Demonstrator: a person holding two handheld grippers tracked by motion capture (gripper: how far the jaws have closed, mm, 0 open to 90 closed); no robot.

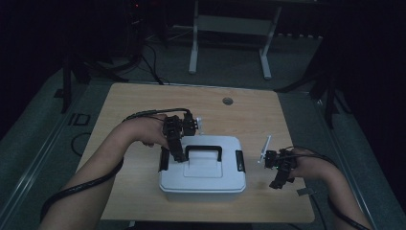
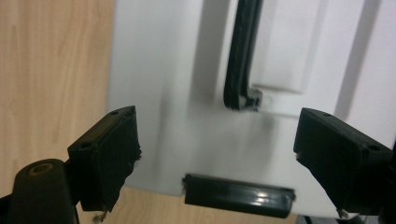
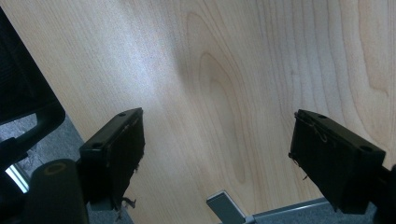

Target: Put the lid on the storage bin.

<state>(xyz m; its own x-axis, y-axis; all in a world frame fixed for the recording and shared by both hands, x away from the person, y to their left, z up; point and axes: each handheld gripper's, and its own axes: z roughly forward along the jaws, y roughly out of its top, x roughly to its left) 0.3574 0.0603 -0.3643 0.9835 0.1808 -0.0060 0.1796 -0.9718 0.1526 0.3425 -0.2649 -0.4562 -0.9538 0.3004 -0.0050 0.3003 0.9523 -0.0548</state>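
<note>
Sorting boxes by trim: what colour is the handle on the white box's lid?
Black handle on the box; clearest in the high view.

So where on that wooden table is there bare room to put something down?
The widest bare stretch of the light wooden table lies beyond the white plastic box with a black handle, around the small round grey grommet. The near left corner is bare too. It is crowded beside the box, where the left gripper and right gripper are.

Open tool (image 2: 217, 154) above white box's (image 2: 154, 70) black latch (image 2: 239, 195).
</note>
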